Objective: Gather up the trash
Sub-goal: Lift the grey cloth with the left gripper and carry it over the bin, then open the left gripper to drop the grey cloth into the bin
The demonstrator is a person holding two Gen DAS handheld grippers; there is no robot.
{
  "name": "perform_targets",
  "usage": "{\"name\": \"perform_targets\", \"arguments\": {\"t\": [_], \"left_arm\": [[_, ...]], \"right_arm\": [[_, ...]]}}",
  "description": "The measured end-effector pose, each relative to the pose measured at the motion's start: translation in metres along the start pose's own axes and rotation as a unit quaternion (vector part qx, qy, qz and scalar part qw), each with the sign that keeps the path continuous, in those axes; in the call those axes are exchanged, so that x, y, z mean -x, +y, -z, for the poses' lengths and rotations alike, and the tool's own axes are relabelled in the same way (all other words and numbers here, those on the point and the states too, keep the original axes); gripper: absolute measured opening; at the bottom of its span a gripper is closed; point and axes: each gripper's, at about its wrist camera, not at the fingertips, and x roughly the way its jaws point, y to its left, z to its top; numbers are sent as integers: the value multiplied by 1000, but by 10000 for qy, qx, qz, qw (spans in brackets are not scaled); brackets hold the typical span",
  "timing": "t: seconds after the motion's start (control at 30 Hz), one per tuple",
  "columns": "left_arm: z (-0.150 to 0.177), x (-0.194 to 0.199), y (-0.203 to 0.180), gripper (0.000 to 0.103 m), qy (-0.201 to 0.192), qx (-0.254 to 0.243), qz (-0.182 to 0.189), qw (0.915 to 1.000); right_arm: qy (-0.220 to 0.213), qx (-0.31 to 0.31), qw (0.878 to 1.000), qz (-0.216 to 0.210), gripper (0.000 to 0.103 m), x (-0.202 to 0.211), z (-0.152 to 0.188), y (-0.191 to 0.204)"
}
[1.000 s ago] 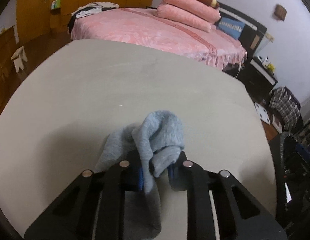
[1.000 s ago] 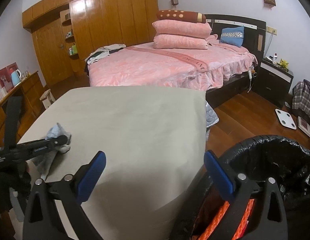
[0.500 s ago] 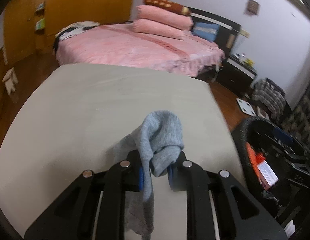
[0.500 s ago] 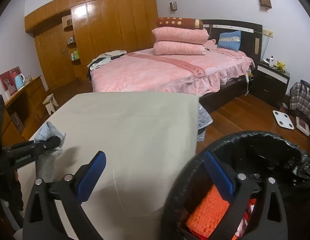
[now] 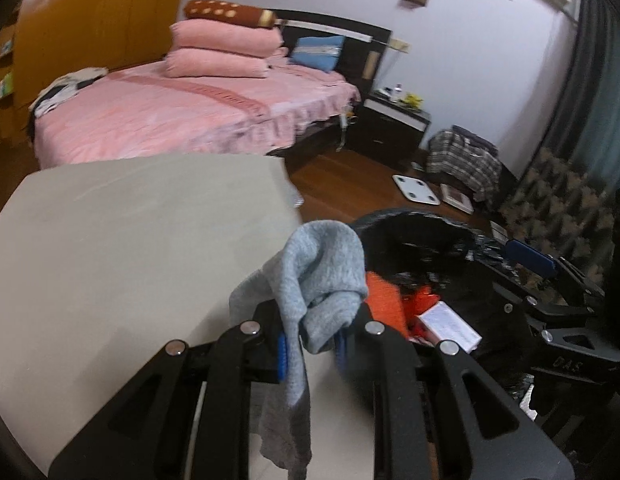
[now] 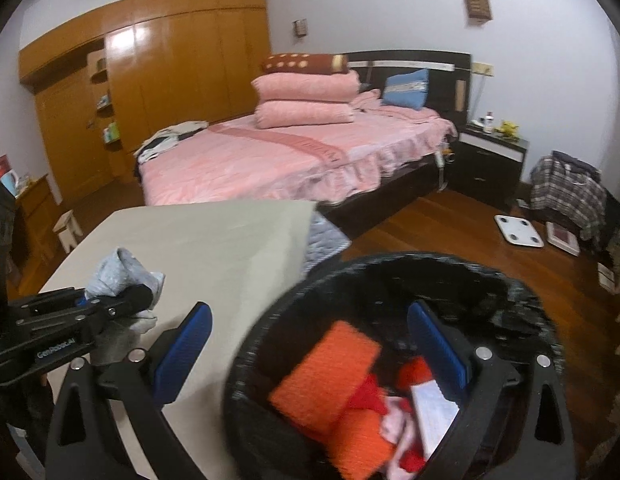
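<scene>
Left tongs (image 5: 310, 346) pinch the grey sock (image 5: 322, 272); right tongs (image 6: 310, 354) gape empty over the bin (image 6: 522, 292). Clear the rim before dropping.

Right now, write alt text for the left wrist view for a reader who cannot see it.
The left gripper is shut on a grey cloth that dangles over the edge of a beige table, beside a black-lined trash bin holding orange items and a white box. Behind them stand a pink bed and a dark nightstand.
</scene>
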Motion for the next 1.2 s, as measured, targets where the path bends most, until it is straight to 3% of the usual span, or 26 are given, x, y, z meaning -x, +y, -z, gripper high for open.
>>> {"name": "perform_targets", "arguments": {"t": [0.6, 0.73, 0.9, 1.07, 1.2], "left_arm": [[-38, -34, -114, 17, -192, -605, 1131, 9915], [-41, -52, -128, 20, -51, -590, 1436, 9879], [-27, -78, -126, 54, 406, -553, 1374, 9881], [-16, -79, -103, 83, 568, -525, 1117, 9907], [-12, -74, -89, 89, 621, -531, 1041, 9912]], "right_arm": [[-378, -483, 9936, 947, 96, 57, 7, -107], [-417, -582, 9911, 1120, 96, 64, 10, -126], [-375, -688, 9900, 1174, 96, 65, 13, -140], [-325, -706, 9907, 1118, 97, 60, 15, -138], [-310, -665, 9918, 1047, 97, 57, 14, -131]]}}
